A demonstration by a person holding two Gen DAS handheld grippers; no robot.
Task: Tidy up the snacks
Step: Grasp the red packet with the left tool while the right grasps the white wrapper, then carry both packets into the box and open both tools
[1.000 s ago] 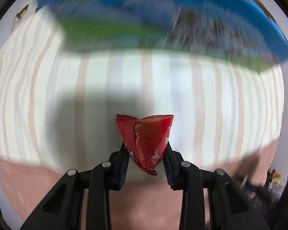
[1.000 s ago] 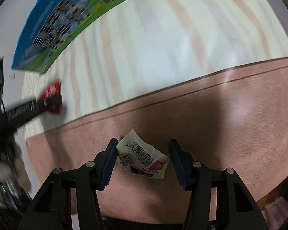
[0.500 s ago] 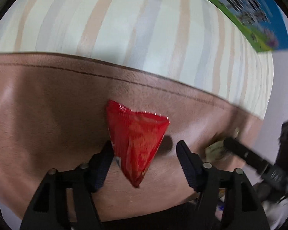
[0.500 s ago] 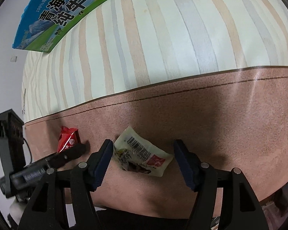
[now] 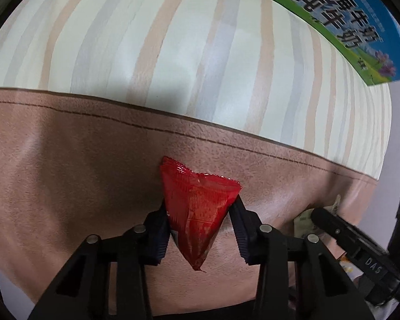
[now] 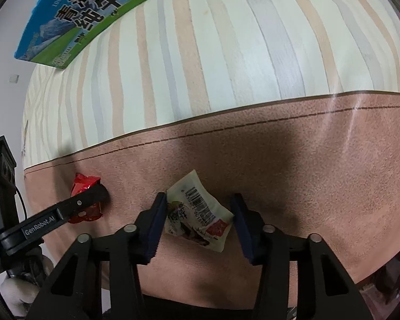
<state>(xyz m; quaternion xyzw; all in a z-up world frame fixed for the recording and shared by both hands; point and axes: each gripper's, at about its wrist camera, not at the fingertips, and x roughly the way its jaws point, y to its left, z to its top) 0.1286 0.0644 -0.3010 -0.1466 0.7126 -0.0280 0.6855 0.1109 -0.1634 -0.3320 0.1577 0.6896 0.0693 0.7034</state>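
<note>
A red snack packet (image 5: 198,213) is clamped between the fingers of the left gripper (image 5: 198,221), low over the brown border strip (image 5: 66,165) of the table cover and well short of the blue-and-green milk carton box (image 5: 346,24). Half a second ago the same fingers were spread wide with the packet loose between them; they have since been brought in against both its sides, so a fresh grip appears to have been taken. A second ago the packet was held out over the striped cloth (image 5: 173,53), nearer the box, so it has been carried back toward the near edge.

The white snack packet (image 6: 197,216) lies on the brown strip, well away from the box, inside the span of the right gripper (image 6: 197,218). Those fingers are apart: the left pad (image 6: 154,224) is seen touching or nearly touching the packet, the right one clear of it. No grip is taken there, and little has changed on that side.

Both snacks are thus judged ready to be gathered together, but neither is yet placed.
</note>
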